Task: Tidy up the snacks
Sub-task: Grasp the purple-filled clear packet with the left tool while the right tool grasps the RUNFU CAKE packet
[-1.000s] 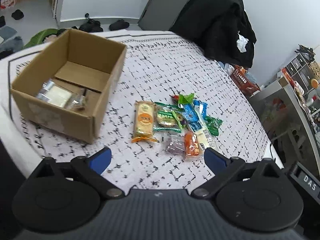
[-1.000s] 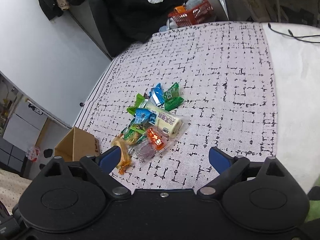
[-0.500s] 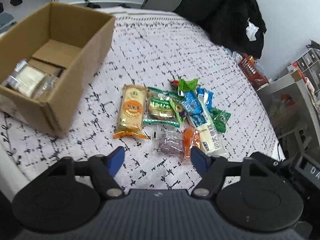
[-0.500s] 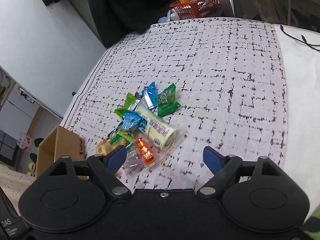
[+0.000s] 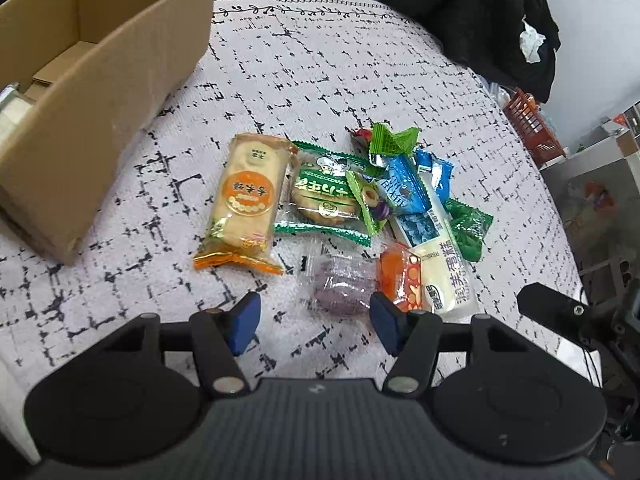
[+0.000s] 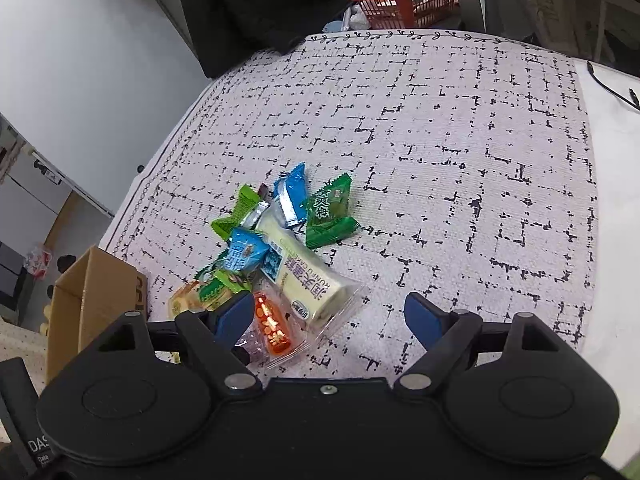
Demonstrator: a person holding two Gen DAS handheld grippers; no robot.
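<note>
Both tools lower over snack pile (image 5: 352,216); crinkly bright wrappers heaped.

Both wrist cameras are looking steeply down, close over the snack pile (image 5: 360,216) on the patterned tabletop (image 5: 320,80). The left view is facing it with the cardboard box (image 5: 100,92) near left; the right view is sharing that pile (image 6: 280,248) and the box (image 6: 96,296), far left.

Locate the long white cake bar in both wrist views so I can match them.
Left wrist: white cake bar, lower right of the snack pile, beside the orange candy.
Right wrist: white cake bar, centre, running diagonally, just ahead of the gripper's left finger.
Shared landmark: cardboard box, left of the pile in both.
</note>
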